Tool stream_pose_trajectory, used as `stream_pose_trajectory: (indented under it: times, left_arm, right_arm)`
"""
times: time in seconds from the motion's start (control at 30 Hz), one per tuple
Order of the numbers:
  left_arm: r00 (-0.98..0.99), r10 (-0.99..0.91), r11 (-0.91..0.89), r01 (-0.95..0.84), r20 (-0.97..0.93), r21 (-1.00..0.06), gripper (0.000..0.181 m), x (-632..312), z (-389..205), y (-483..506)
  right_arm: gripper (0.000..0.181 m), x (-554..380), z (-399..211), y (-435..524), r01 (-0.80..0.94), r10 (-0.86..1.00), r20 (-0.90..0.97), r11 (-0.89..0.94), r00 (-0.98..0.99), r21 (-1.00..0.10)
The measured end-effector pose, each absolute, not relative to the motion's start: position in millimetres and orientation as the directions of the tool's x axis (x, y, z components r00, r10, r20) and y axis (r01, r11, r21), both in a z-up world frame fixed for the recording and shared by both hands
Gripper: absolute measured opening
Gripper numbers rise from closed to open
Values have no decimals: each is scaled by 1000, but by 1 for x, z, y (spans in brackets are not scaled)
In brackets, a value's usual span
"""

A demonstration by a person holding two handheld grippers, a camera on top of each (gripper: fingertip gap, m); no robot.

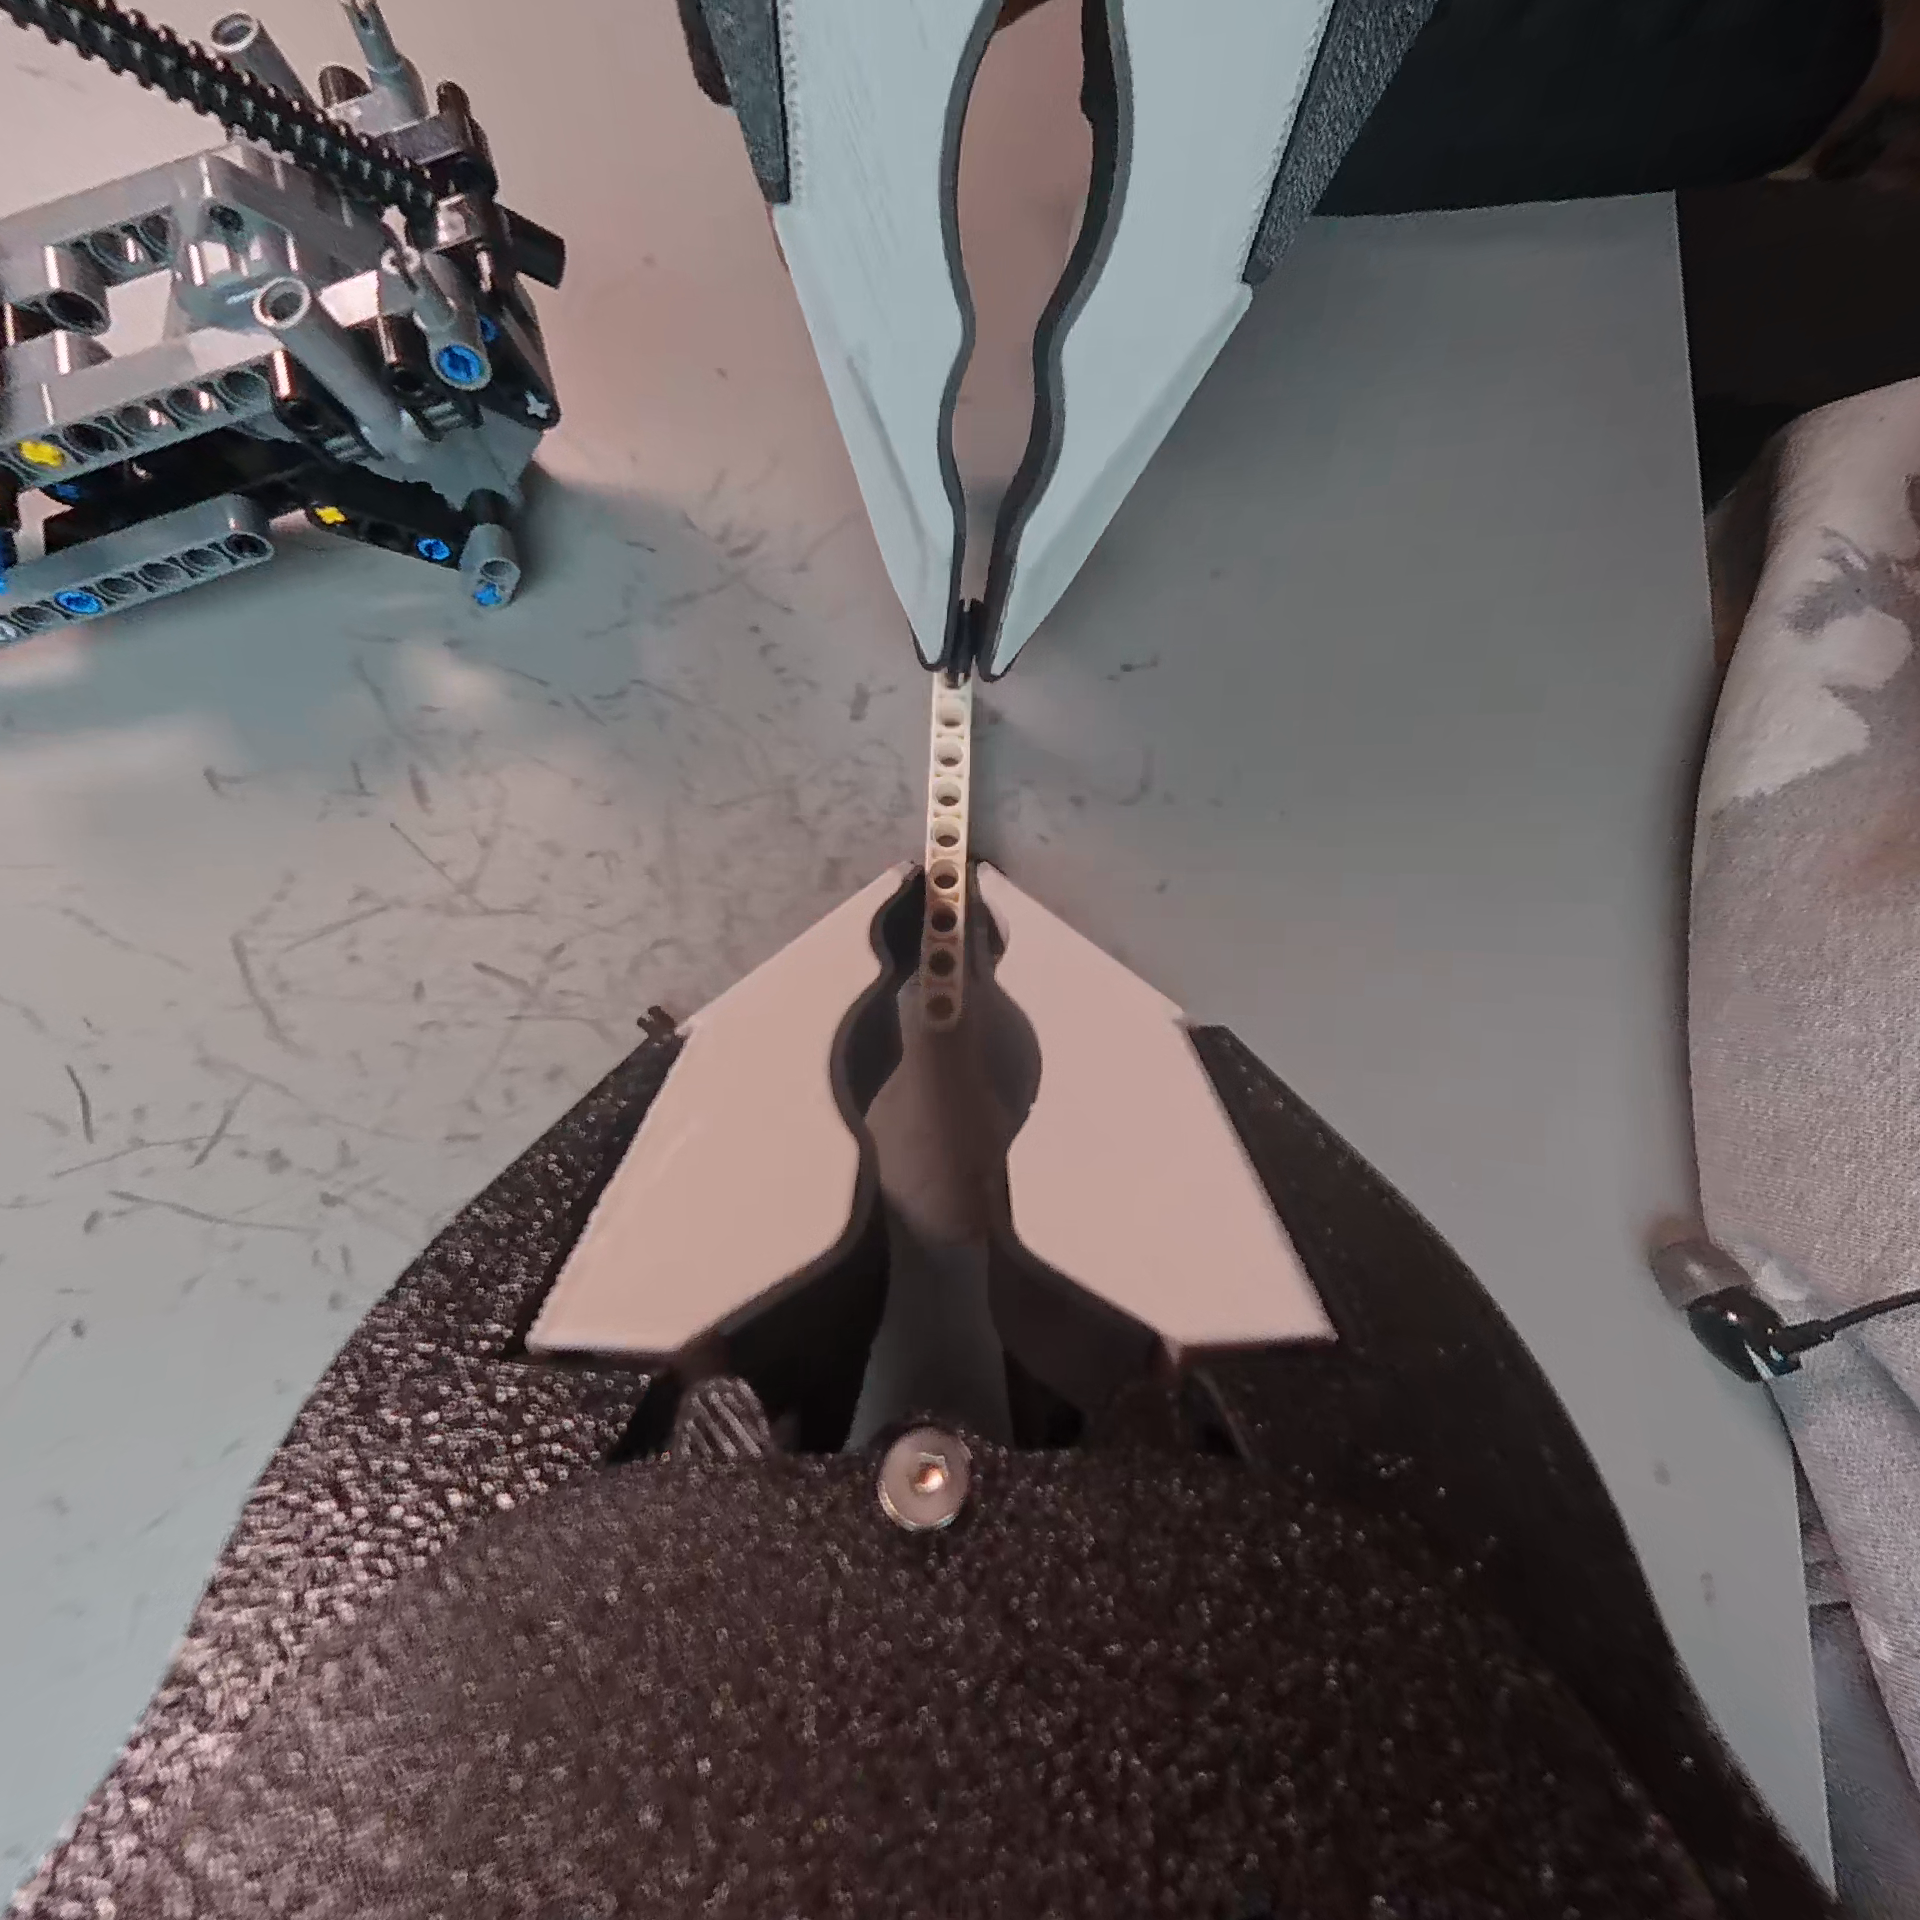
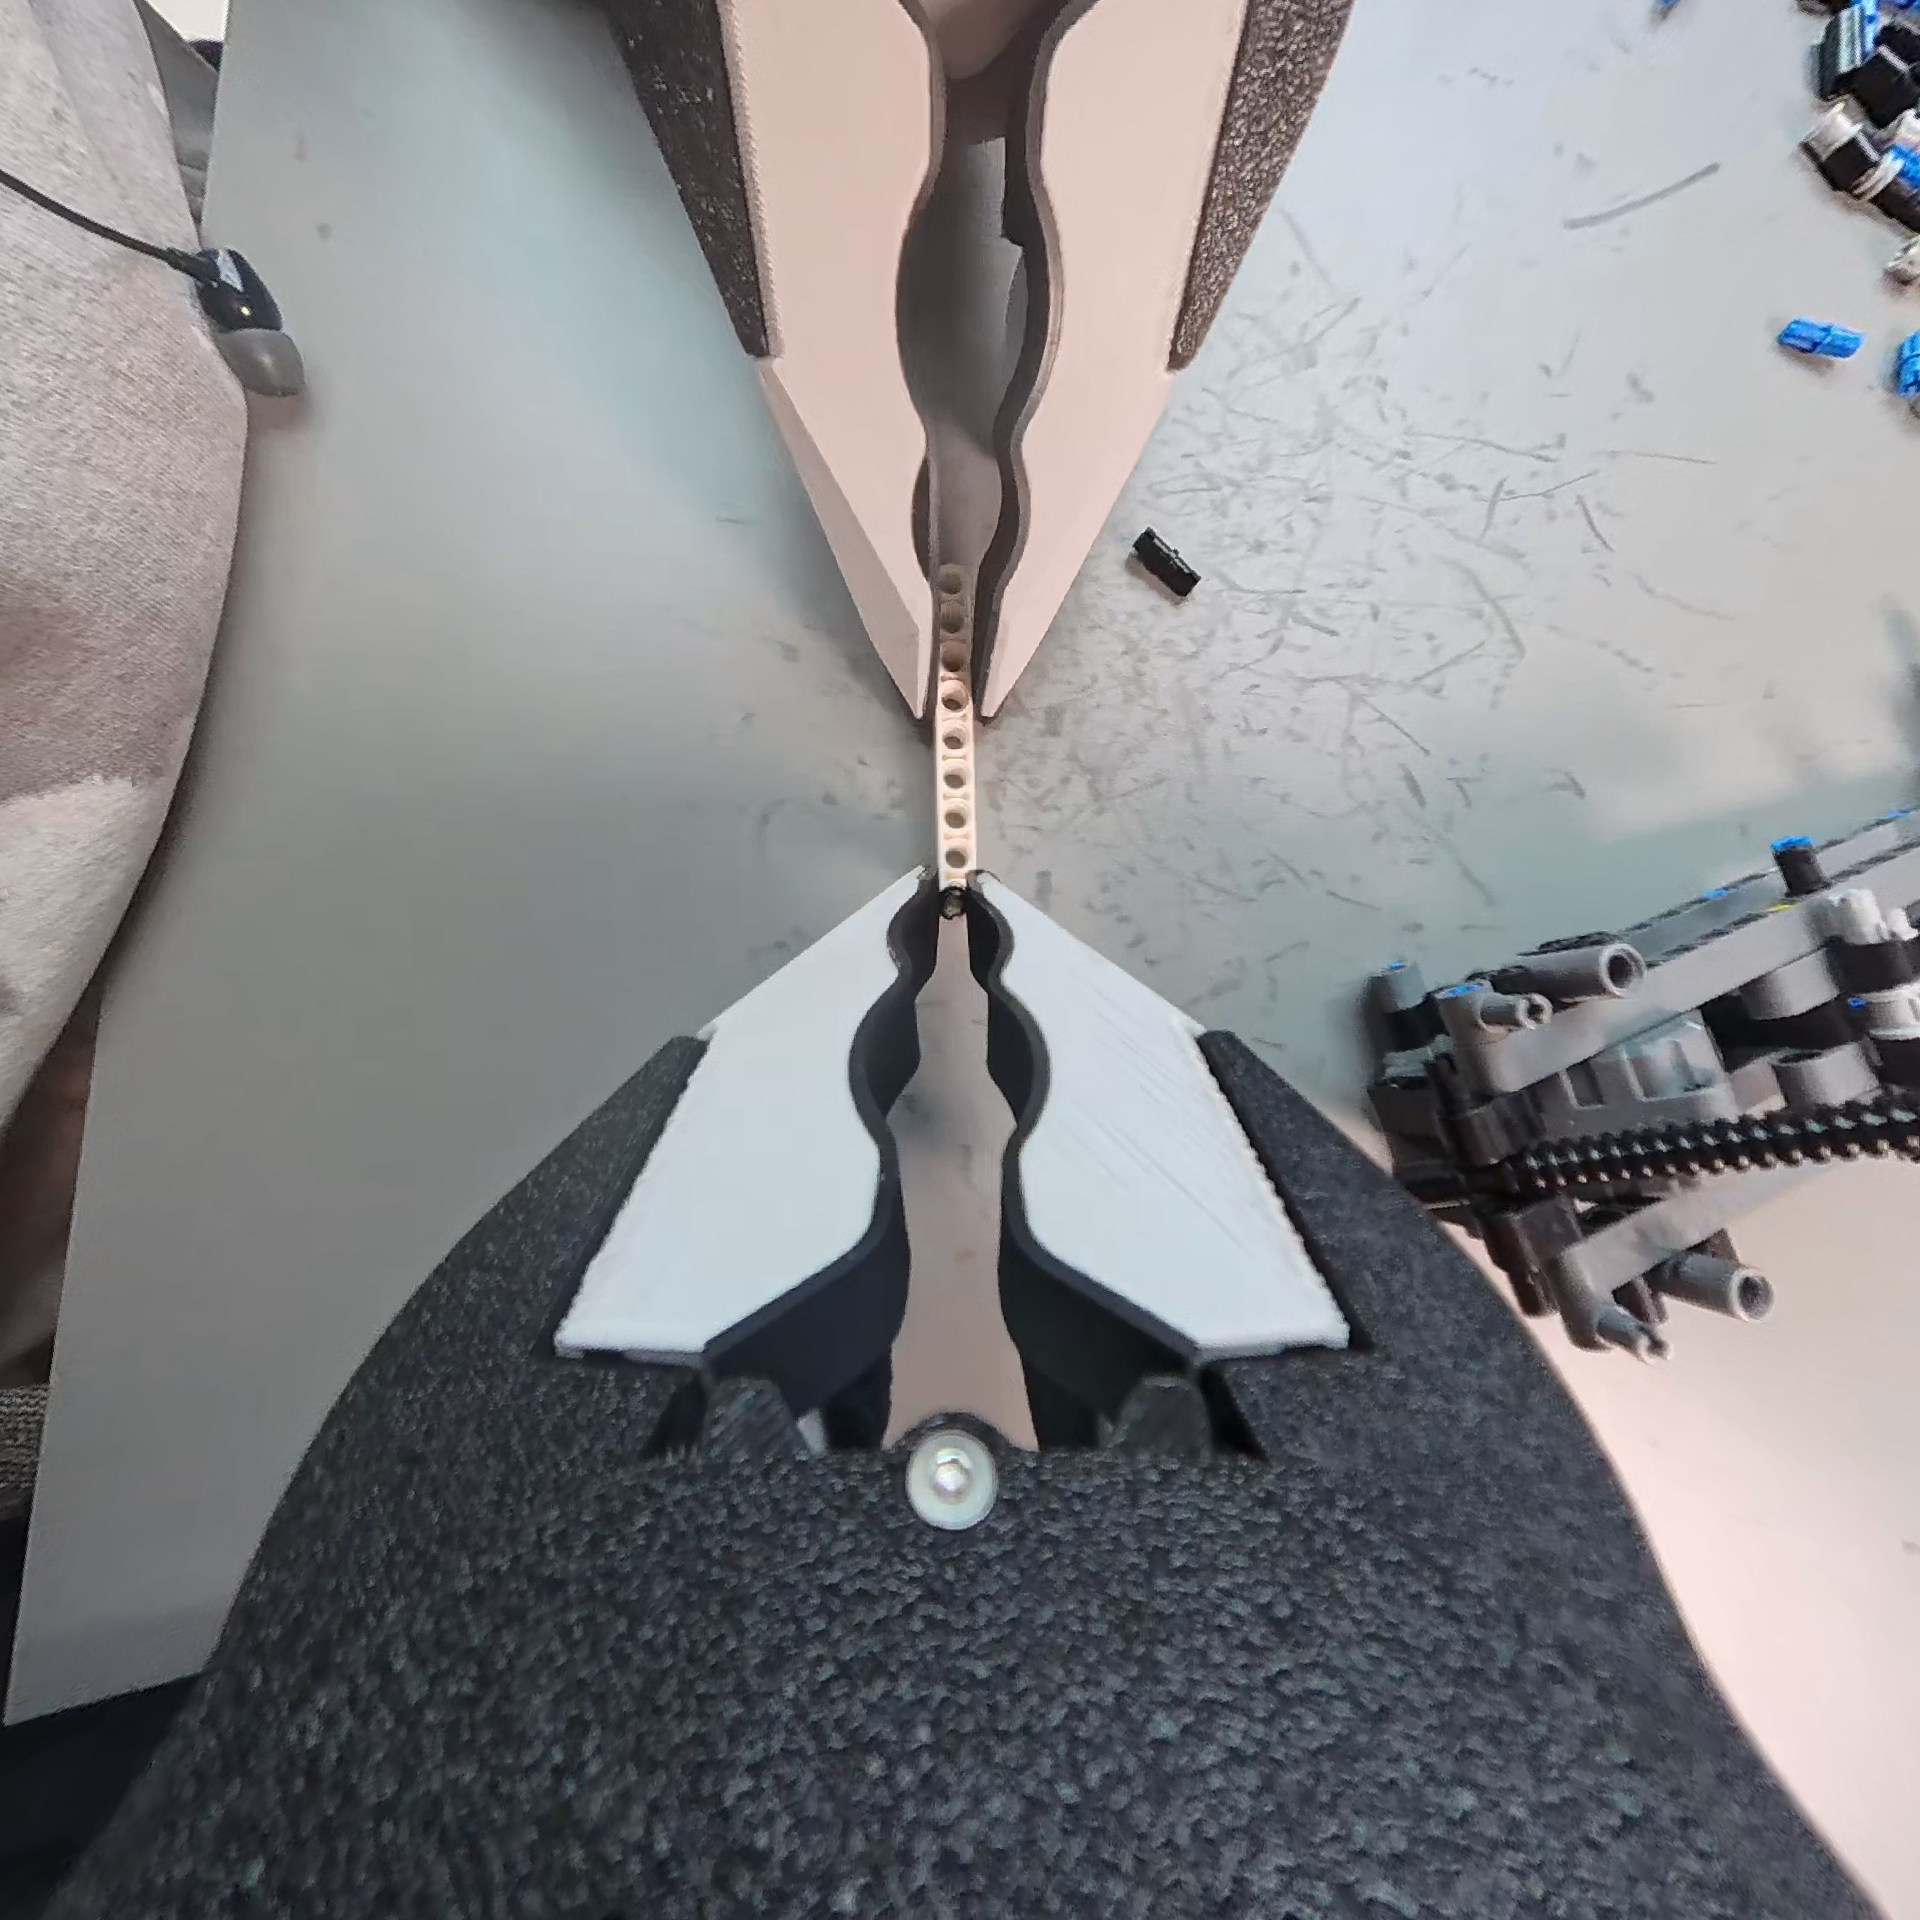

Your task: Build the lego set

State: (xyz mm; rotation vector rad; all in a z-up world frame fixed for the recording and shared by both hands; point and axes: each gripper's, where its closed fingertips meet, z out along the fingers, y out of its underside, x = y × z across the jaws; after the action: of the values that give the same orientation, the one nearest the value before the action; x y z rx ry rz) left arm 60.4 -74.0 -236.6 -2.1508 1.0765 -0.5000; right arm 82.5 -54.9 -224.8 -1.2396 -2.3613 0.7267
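A: White beam (image 1: 948, 821) noted between the two grippers, held lengthwise above the grey table (image 1: 416, 935). It is long and thin, with a row of round holes along it.

B: Left gripper (image 1: 948, 883): fingers nearly closed, the near end of the beam seated between them, several holes deep. Right gripper (image 2: 951, 894): tips drawn together on the beam's other end. Something small and dark is seen at that pinch; whether it is a pin cannot be told.

A: Handling, judged: a light, stiff plastic piece. Little sag is to be expected across the span. The smooth sides may slip or twist if only the tip is pinched.

B: Agreed. The flat faces are best gripped near an end, with the holes left free for pins. A deeper seat, as in the left gripper, is judged the steadier hold.

A: Partly built model (image 2: 1621, 1081) recorded on the table, well apart from the beam: grey frames, a black chain, blue pins.

B: One loose black pin (image 2: 1166, 562) lies on the table; further blue and black parts (image 2: 1860, 125) are scattered at the far corner. A person's grey garment (image 2: 94, 520) is seen at the table edge.
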Motion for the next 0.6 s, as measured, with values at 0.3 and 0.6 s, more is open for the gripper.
stream_pose_trajectory:
  times: [0.3,0.6]
  left_arm:
    - [576,-817,-423,-560,32,-713,9,60,-237,-75]
    - [577,-816,-429,-555,41,-713,9,61,-237,-75]
  right_arm:
    - [5,82,-223,-54,641,831,110,498,-545,-584]
    - [5,83,-227,-56,676,821,68,511,-567,-531]
